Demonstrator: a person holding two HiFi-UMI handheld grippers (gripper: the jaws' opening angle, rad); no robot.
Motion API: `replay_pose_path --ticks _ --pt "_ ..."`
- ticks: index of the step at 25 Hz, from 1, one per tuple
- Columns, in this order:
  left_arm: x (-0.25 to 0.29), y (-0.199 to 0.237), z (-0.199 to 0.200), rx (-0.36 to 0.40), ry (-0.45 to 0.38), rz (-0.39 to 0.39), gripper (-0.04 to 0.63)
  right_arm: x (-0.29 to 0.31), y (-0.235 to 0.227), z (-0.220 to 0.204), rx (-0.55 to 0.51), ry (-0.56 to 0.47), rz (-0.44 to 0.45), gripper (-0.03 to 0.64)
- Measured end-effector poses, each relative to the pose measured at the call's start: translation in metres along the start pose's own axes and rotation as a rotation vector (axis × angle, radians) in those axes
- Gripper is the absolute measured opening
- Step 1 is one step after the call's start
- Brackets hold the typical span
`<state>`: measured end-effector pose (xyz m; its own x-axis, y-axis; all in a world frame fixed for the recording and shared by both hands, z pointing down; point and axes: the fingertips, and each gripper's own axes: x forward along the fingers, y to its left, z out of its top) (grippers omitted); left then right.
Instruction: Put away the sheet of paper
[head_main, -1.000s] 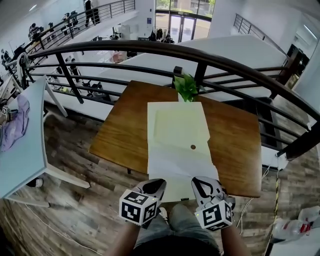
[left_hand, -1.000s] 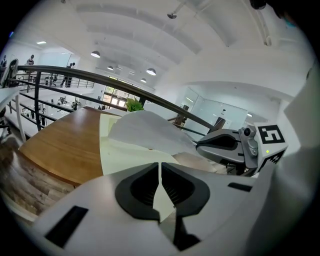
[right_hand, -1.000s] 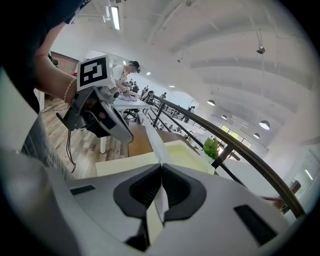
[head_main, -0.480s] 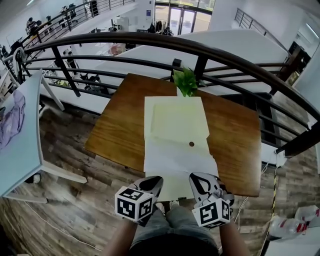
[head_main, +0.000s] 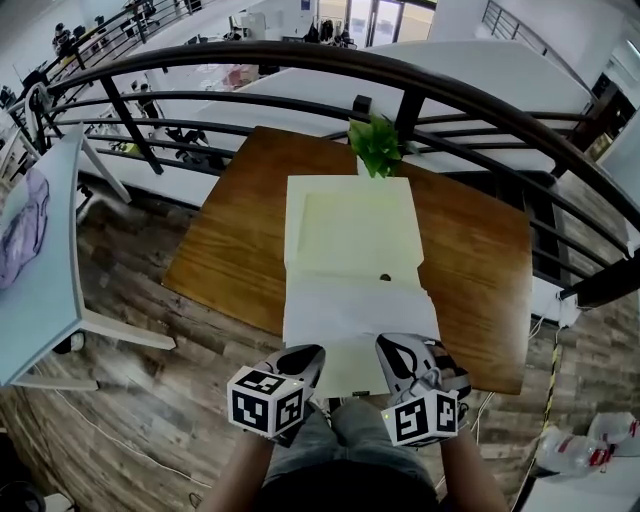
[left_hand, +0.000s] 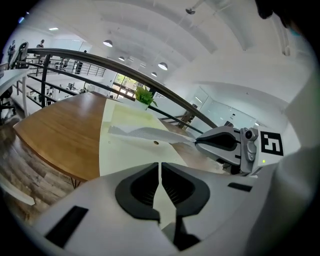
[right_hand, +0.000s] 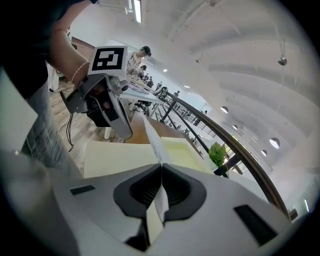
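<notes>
Holding steady at the table's near edge, sheet not yet tucked away.
Nothing much shifts over the last second: only the head view tilts, both grippers keep their posts, so the paper looks no deeper in. The brown wooden table (head_main: 225, 255) is smooth and squared. On it lies a big cream envelope (head_main: 350, 225), matte and flat, flap open toward the person. The white sheet of paper (head_main: 350, 312) lies thin and limp over its near half, far edge at the mouth. The right gripper (head_main: 392, 352) is clamped on the sheet's near right corner, lifting it edge-on. The left gripper (head_main: 303, 362) is closed to a slit, seemingly pinning the envelope's near edge. A small dark button (head_main: 385, 276) sits by the flap.
</notes>
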<state>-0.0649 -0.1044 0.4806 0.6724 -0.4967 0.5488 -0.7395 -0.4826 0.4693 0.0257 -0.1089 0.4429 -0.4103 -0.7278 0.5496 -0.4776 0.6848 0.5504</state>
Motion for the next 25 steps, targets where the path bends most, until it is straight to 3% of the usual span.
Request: replay_pose_path --ticks 25 --pt "0.029 0.009 -0.008 -0.079 0.045 0.053 0.031 0.052 0.004 -0.033 -0.060 -0.002 0.156 0.030"
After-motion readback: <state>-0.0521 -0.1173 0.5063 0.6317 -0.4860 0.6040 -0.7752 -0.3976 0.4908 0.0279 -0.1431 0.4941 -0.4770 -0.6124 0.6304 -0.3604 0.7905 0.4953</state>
